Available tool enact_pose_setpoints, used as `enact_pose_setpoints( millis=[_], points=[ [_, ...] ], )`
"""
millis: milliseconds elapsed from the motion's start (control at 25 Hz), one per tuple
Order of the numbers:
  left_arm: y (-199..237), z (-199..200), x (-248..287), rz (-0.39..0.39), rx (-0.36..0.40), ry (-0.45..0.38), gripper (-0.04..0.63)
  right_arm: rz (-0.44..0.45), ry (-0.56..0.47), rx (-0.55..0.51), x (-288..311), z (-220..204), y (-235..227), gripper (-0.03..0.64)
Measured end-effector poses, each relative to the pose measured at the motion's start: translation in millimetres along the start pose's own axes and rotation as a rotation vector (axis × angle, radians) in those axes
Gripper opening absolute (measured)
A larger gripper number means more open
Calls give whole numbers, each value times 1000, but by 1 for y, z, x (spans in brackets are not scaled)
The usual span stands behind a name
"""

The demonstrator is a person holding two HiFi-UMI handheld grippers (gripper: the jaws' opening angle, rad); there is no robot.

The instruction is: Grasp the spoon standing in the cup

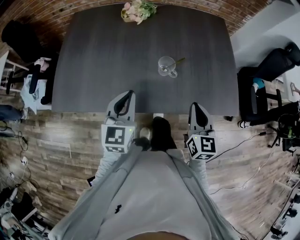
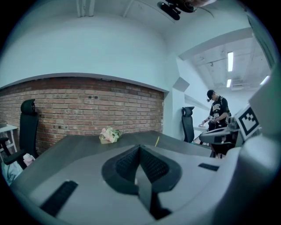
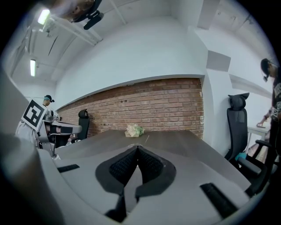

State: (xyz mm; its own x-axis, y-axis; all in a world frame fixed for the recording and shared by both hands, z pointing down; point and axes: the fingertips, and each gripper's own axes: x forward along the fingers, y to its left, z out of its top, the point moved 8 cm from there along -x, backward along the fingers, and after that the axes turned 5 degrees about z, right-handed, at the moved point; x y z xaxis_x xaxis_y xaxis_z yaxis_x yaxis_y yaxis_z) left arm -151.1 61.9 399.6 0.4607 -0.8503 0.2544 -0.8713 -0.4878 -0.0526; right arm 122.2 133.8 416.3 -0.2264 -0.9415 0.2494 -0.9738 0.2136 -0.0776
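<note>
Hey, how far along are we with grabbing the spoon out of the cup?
Done: nothing yet; the spoon stands in the glass cup mid-table, untouched. In hand: nothing; the left gripper and right gripper are both shut and empty, at the near edge of the table, short of the glass cup. Left: reach the glass cup, open one gripper, close it on the spoon.

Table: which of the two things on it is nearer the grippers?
The glass cup holding the spoon; the flower bouquet lies at the far edge.
</note>
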Motion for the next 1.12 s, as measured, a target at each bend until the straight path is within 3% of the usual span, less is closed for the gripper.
enact_pose_setpoints(
  millis=[640, 880, 1120],
  points=[
    [14, 53, 123, 73, -9, -7, 18, 134, 3, -35, 131, 59, -72, 15],
    [1, 69, 145, 112, 10, -22, 18, 199, -17, -45, 156, 70, -98, 15],
    [8, 77, 146, 154, 27, -27, 18, 234, -34, -31, 164, 78, -97, 16]
  ],
)
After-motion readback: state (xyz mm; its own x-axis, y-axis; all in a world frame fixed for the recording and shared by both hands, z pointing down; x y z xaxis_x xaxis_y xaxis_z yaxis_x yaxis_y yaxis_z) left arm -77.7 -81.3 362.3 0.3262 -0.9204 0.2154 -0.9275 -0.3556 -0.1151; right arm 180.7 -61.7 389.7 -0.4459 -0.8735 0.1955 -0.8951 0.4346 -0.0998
